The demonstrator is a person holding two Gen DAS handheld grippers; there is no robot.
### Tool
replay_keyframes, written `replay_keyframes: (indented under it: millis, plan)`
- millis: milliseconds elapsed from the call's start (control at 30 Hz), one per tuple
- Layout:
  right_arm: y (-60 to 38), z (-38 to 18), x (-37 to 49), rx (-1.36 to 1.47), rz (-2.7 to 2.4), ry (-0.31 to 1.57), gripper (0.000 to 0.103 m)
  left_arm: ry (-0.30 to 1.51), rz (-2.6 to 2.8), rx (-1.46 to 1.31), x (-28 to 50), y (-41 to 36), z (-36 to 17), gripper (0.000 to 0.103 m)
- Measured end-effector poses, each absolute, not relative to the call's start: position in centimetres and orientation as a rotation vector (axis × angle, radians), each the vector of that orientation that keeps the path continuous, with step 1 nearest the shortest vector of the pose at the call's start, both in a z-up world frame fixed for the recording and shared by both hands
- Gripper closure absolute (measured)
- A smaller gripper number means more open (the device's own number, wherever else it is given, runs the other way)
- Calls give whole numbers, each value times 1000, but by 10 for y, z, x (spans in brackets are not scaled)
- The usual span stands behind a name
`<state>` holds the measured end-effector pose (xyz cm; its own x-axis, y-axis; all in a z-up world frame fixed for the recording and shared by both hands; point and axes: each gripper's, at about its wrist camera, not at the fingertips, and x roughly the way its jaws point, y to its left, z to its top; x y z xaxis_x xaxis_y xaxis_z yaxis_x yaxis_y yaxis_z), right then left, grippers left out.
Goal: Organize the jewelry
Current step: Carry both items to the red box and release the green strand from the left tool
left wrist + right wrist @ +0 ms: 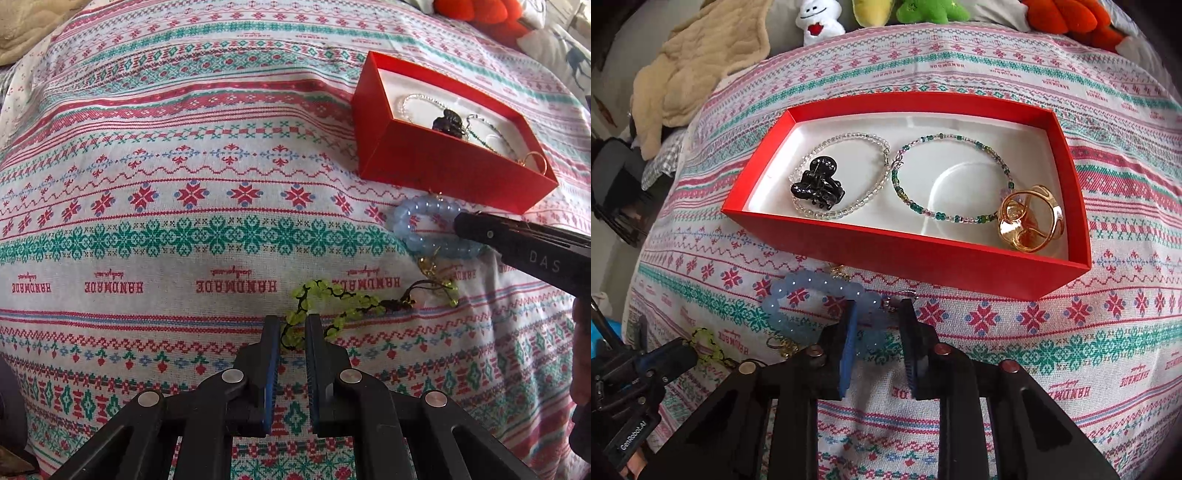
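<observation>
A red box (923, 254) with a white floor holds a clear bead bracelet (849, 142), a black hair claw (817, 186), a green bead bracelet (945, 218) and a gold ring piece (1030, 221). A pale blue bead bracelet (812, 291) lies on the cloth in front of the box. My right gripper (879, 306) is open, its fingers straddling the bracelet's right part. A green bead bracelet on black cord (332, 295) lies nearer. My left gripper (291, 321) is open, its fingers on either side of the cord's near end. A small gold piece (428, 264) lies between the two bracelets.
The patterned cloth (184, 184) covers a rounded surface. Plush toys (916, 9) and a beige blanket (701, 66) lie at the far edge. A dark object (617, 177) stands off the left side. The red box also shows in the left wrist view (443, 162).
</observation>
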<state>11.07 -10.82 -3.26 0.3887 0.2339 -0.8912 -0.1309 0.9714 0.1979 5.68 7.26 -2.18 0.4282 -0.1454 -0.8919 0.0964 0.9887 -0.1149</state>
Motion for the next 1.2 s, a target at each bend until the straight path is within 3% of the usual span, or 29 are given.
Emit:
replay_keyframes:
  millis: [167,533,1200]
  plan:
    - [-102,-30,106,22,225,1139,90,1121,-155,-44,56,68,-23,95]
    - [-129,-7,82,79,259,1149,91,1109,-169,-47,54,55,-18,95]
    - [-167,69,63,188,320,1010,91,933,-271,-166,64,31,59,95]
